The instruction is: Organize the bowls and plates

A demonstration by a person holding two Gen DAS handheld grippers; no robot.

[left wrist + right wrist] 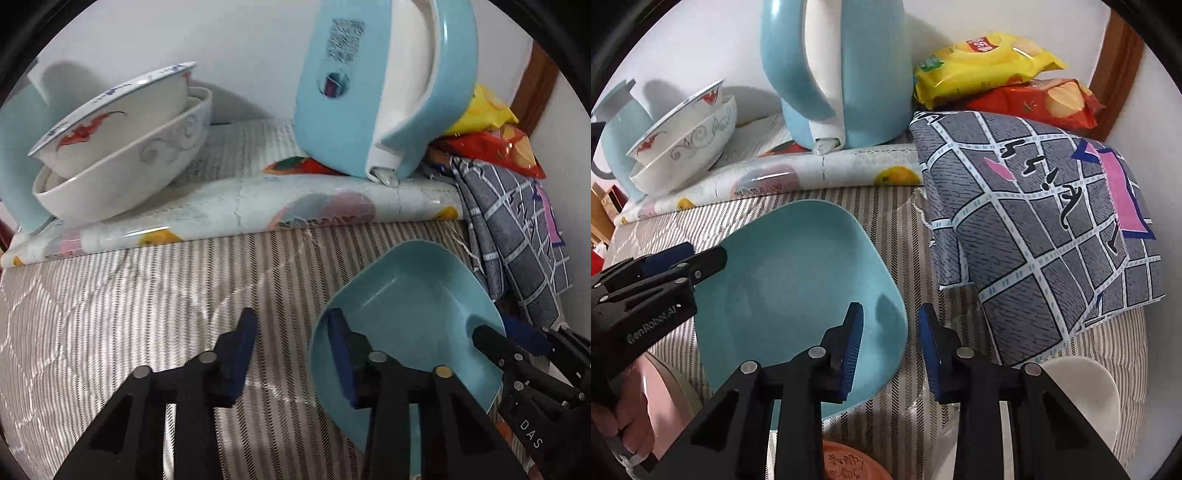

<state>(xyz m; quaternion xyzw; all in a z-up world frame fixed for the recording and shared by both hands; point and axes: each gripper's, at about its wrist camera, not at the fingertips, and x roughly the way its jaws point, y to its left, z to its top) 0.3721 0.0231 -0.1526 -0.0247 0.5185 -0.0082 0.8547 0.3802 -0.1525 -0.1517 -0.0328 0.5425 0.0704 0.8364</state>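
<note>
A light blue squarish plate (pixel 413 314) (pixel 798 280) lies on the striped tablecloth. My left gripper (pixel 291 358) is open, its right finger over the plate's left rim, its left finger on the cloth side. My right gripper (pixel 890 350) is open and straddles the plate's right rim, one finger over the plate and one outside. The right gripper's fingers (pixel 495 343) also show at the plate's far edge in the left wrist view. Two stacked white bowls (pixel 118 147) (pixel 683 140) sit at the back left. A white bowl (pixel 1082 391) lies at the lower right.
A blue and white kettle (pixel 384 85) (pixel 834 70) stands at the back on a folded fruit-print mat (pixel 240 210). Snack bags (pixel 990 62) and a grey checked cloth (pixel 1045 214) lie to the right. A brown patterned dish (pixel 849 461) is at the bottom edge.
</note>
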